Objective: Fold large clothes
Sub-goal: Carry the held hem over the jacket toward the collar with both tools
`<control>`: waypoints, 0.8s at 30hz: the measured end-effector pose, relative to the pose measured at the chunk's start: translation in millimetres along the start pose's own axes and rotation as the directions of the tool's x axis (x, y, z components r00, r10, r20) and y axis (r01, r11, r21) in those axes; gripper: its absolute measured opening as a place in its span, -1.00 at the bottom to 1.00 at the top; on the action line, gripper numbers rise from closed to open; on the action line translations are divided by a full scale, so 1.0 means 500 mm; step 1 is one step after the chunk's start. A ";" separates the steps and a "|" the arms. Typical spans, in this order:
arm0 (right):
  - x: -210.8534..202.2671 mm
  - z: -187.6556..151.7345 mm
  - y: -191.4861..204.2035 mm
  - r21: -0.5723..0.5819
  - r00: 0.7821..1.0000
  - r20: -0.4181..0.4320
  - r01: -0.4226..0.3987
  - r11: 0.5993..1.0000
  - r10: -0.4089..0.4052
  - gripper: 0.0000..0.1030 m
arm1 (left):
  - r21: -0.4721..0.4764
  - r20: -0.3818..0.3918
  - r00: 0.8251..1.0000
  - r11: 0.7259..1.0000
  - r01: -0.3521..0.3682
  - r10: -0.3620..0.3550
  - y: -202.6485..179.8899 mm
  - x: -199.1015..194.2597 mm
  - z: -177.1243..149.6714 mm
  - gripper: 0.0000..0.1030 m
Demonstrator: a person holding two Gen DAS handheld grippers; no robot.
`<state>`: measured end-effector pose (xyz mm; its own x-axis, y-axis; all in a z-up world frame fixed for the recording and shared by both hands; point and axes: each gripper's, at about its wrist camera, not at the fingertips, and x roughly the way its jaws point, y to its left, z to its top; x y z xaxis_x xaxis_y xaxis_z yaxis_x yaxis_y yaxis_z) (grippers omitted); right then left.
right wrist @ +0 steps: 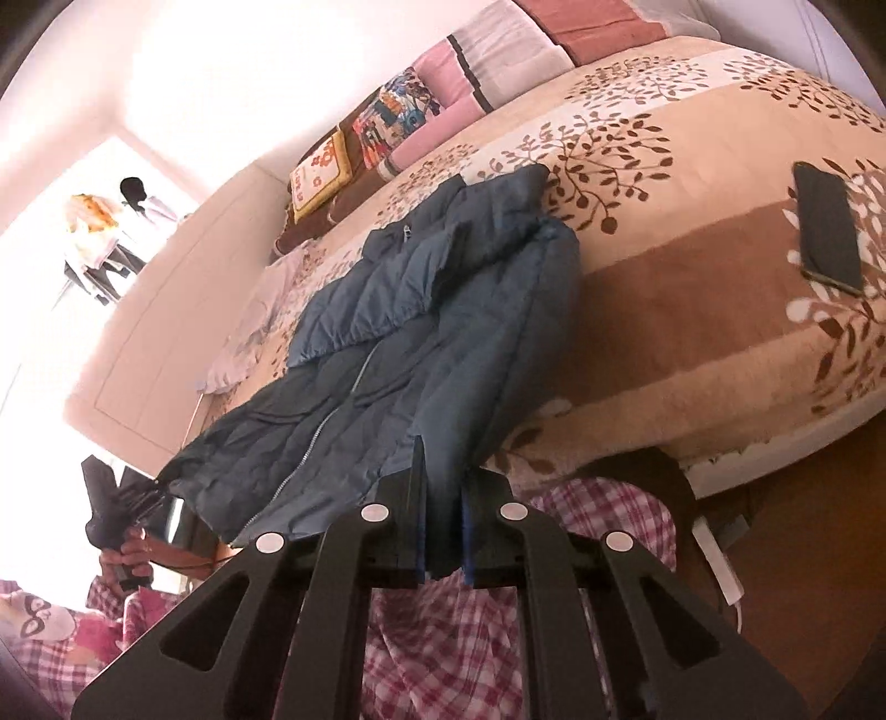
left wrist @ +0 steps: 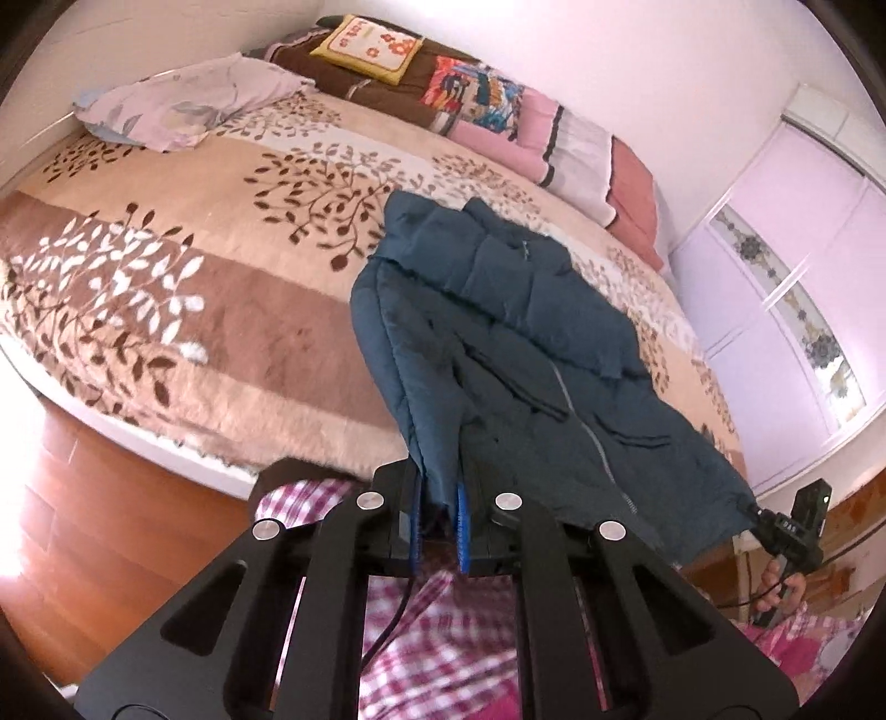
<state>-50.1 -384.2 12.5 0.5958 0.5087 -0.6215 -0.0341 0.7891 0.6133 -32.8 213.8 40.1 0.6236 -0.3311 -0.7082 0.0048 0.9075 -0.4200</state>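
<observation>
I have the left gripper clamped on one bottom corner of the blue puffer jacket, the fabric pinched between its blue-padded fingers, jaws drawn narrow around the hem. The right gripper grips the other bottom corner the same way, jaws narrow with a fold of jacket passing between them. The jacket's hem is lifted off the bed edge between my two grippers, while its collar end lies on the leaf-patterned blanket, zipper facing up and both sleeves folded across the front. From the left wrist view I see the right gripper at the far hem corner. A dark phone lies on the blanket, well apart from the jacket. Pillows, among them a yellow cushion, are stacked at the head of the bed.
</observation>
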 end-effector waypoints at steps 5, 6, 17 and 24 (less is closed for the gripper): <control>-0.014 -0.044 -0.007 0.026 0.999 -0.035 0.002 1.000 -0.001 -0.81 | -0.018 -0.040 0.999 1.000 0.002 -0.002 0.021 -0.019 -0.041 -0.82; -0.016 -0.051 -0.006 0.029 0.999 -0.040 0.005 1.000 -0.004 -0.81 | -0.017 -0.043 0.999 1.000 0.002 -0.003 0.023 -0.020 -0.045 -0.82; -0.008 -0.034 0.004 0.044 0.999 -0.050 -0.019 0.999 0.022 -0.81 | -0.017 -0.032 0.999 1.000 0.023 -0.023 0.006 -0.009 0.001 -0.82; 0.007 0.084 0.028 0.027 0.999 -0.007 -0.051 0.998 0.052 -0.81 | -0.027 0.008 0.999 0.999 0.033 -0.033 -0.017 0.017 0.113 -0.82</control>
<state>-14.9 -385.9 39.1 0.5874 0.5513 -0.5925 -0.0433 0.7524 0.6573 16.3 217.8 69.8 0.6293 -0.3585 -0.6896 0.0042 0.8888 -0.4583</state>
